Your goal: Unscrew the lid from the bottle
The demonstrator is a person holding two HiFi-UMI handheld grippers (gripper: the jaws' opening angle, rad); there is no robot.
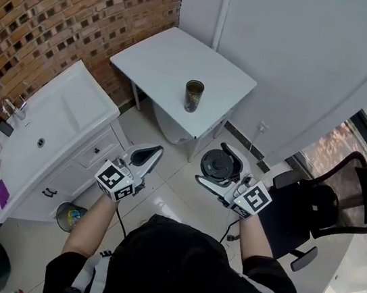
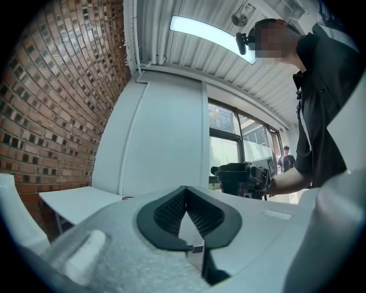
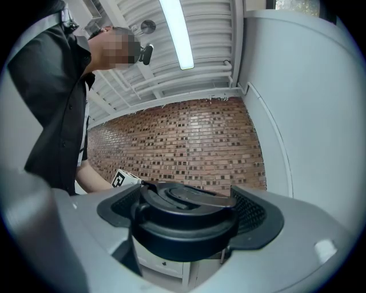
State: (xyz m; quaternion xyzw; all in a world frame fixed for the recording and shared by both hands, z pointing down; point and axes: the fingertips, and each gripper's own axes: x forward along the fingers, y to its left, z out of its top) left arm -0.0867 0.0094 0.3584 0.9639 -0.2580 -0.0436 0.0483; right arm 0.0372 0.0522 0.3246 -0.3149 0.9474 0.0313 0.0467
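left tool [image 1: 152, 151]: jaws shut, ribbed pads pressed together, nothing between them; held level.
left tool, own view [image 2: 185, 191]: the dark pads meet in a point, no gap showing at the tips.
right tool [image 1: 221, 173]: clamped on the lid, one pad on each side of its rim.
lid [image 1: 219, 161]: black, round, with a flip handle on top; sits flat between the right tool's jaws and is off the bottle.
lid, right gripper view [image 3: 183, 220]: fills the gap between the pads, top face up, rim touching both pads.
bottle [image 1: 193, 96]: upright, dark patterned body, no lid on it; ahead of both tools, well apart from each, roughly between their two lines of aim.
surface [image 1: 175, 63]: white square top on legs; carries only the bottle, near its front edge; ahead of the tools.
lid to bottle: apart, lid on the near side of the surface and off to the right, held over the floor.
left tool to right tool: side by side, well apart; lid to the right of the left tool's tips.
sink cabinet [image 1: 50, 126]: white, left of the left tool, against the brick wall [image 1: 68, 2].
office chair [image 1: 339, 200]: black, right of the right tool.
bin [image 1: 70, 216]: on the floor, below the left tool's side, beside the sink cabinet.
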